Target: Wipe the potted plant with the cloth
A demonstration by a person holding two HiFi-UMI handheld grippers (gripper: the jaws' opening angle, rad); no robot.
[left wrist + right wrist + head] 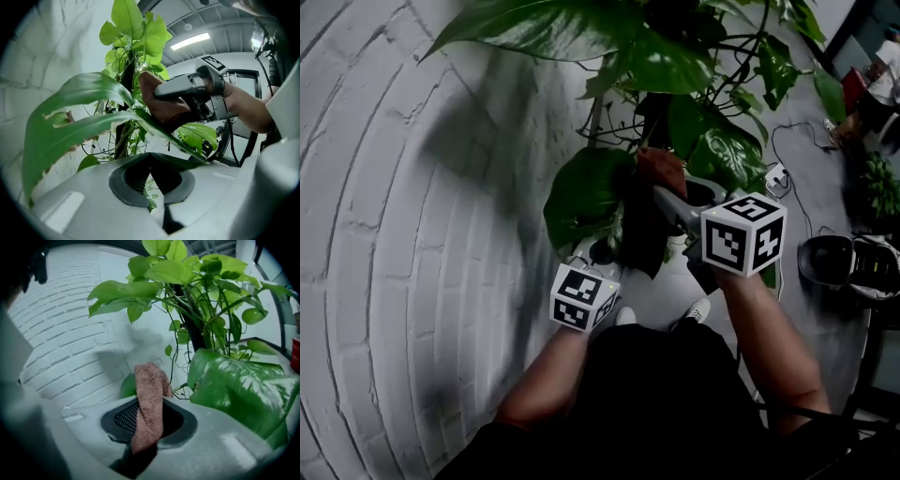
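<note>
The potted plant (675,56) fills the top of the head view with big glossy green leaves on dark stems. My right gripper (664,190) is shut on a brown cloth (661,167), which rests against a large leaf (586,192). The right gripper view shows the cloth (149,399) standing up out of the shut right gripper (147,420). My left gripper (602,253) holds that same large leaf from below. In the left gripper view the left gripper (151,161) is shut on the leaf's (79,122) edge, with the cloth (159,105) pressed on the leaf above.
A white brick wall (384,234) curves along the left. To the right lie a cable and power strip (776,176) on the grey floor, a dark round object (827,260), and a person (881,80) sits far off at the upper right.
</note>
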